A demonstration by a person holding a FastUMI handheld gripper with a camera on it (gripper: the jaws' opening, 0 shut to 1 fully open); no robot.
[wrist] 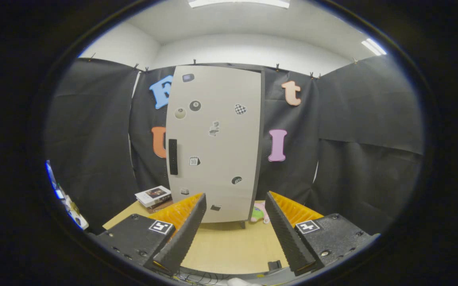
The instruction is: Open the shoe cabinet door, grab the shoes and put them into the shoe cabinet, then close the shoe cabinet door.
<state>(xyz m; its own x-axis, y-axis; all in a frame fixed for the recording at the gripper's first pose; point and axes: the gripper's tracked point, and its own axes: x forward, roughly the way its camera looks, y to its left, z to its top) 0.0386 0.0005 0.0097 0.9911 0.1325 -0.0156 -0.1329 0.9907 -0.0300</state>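
Tongs (234,226) gape wide and hold nothing, squared on the shut door (217,139) of the cabinet (258,159) across the counter (229,246), its handle (173,156) at left, while shoes (259,212) peep out from behind its right foot.

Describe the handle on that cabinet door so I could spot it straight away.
Start at the tall pale shoe cabinet standing on the wooden table, beyond the open gripper. Its closed door is dotted with small stickers. The handle is the dark upright bar near the door's left edge, about halfway up: long and narrow, unlike the little stickers.
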